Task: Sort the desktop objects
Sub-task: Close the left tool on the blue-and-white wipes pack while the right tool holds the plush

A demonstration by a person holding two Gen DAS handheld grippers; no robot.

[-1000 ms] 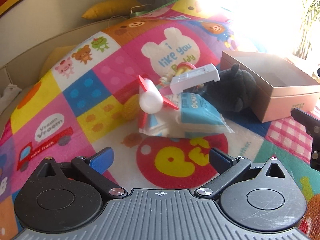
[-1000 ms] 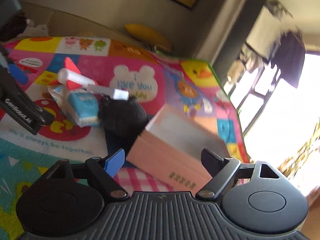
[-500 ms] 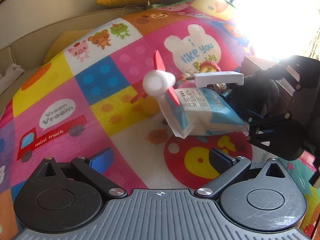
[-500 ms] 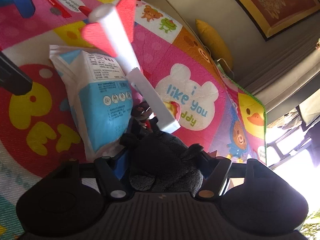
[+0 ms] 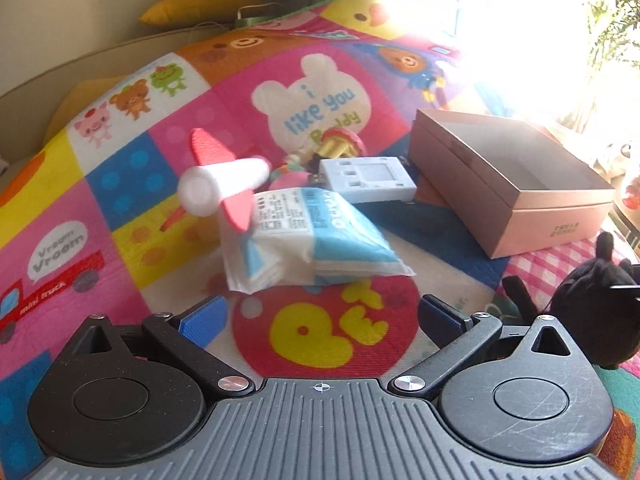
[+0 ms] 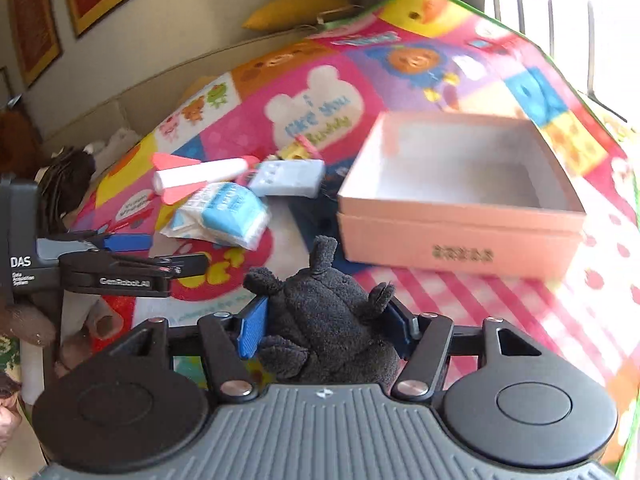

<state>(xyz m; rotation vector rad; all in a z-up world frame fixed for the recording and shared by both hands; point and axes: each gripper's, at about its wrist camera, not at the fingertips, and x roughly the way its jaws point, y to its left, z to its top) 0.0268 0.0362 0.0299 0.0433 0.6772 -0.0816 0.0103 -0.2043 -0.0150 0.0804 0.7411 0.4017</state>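
My right gripper (image 6: 326, 326) is shut on a black plush toy (image 6: 324, 320), held above the mat in front of the open pink box (image 6: 460, 240). The plush also shows at the right edge of the left wrist view (image 5: 588, 300). My left gripper (image 5: 320, 316) is open and empty, just short of a blue-and-white tissue pack (image 5: 316, 248). On the pack lean a white foam rocket with red fins (image 5: 224, 188) and a pale grey flat device (image 5: 366, 178). The box (image 5: 520, 184) is empty inside.
A small red and yellow toy (image 5: 336, 144) lies behind the pile. Everything rests on a colourful play mat (image 5: 132, 184). A yellow cushion (image 5: 200, 4) lies at the far wall. The left gripper shows at the left of the right wrist view (image 6: 128, 260).
My right gripper closed on the black plush and lifted it away from the pile, back toward the box front. The grey device and rocket shifted on the tissue pack.
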